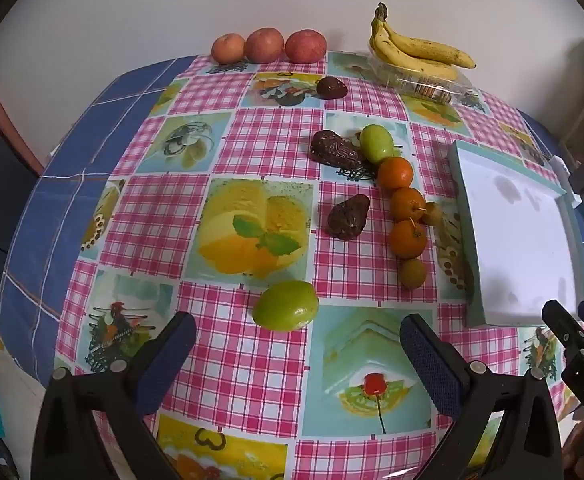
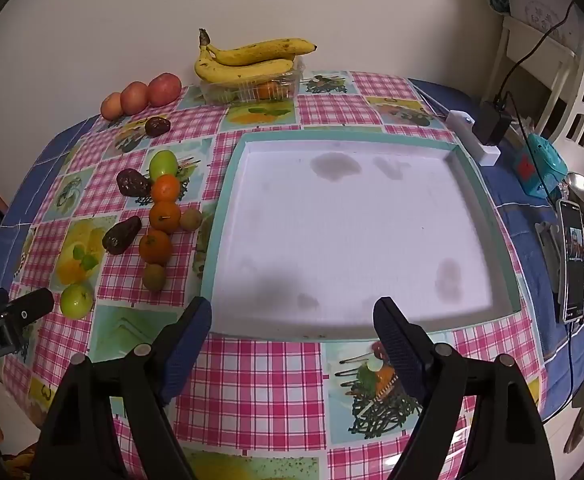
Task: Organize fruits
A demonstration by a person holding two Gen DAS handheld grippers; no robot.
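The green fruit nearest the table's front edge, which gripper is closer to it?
Left. The left gripper hovers open just before the green fruit; the right gripper is off to its right, facing the tray.

Left gripper [image 1: 296, 344] and right gripper [image 2: 292, 320] (both empty) gape wide

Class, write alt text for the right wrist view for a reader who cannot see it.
An open right gripper hovers at the near edge of an empty white tray on a checked tablecloth. Left of the tray lie oranges, green fruits and dark avocados; bananas sit behind.
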